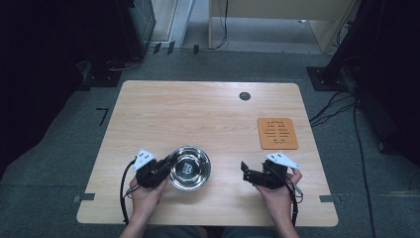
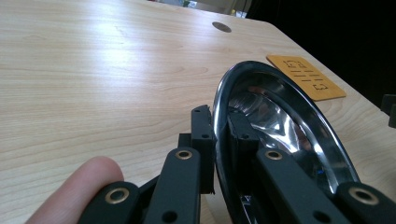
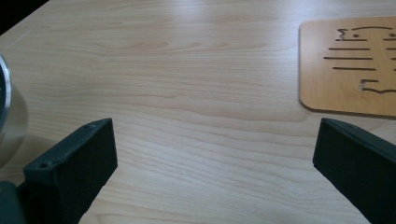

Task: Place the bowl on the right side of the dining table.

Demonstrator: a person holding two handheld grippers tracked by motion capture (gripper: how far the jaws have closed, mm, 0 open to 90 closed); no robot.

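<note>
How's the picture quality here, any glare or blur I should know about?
High view: dim, dark surroundings, the steel bowl mirrors light. Left gripper view: a pale sheen on the table, bright reflections inside the bowl, and a blurred fingertip close up. Right gripper view: the black jaws look soft; the wooden mat is sharper.

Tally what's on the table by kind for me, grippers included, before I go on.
Steel bowl: 1, its rim clamped by the left gripper
Orange wooden trivet: 1
Grippers: 2, the right gripper open and holding nothing
Total: 4
</note>
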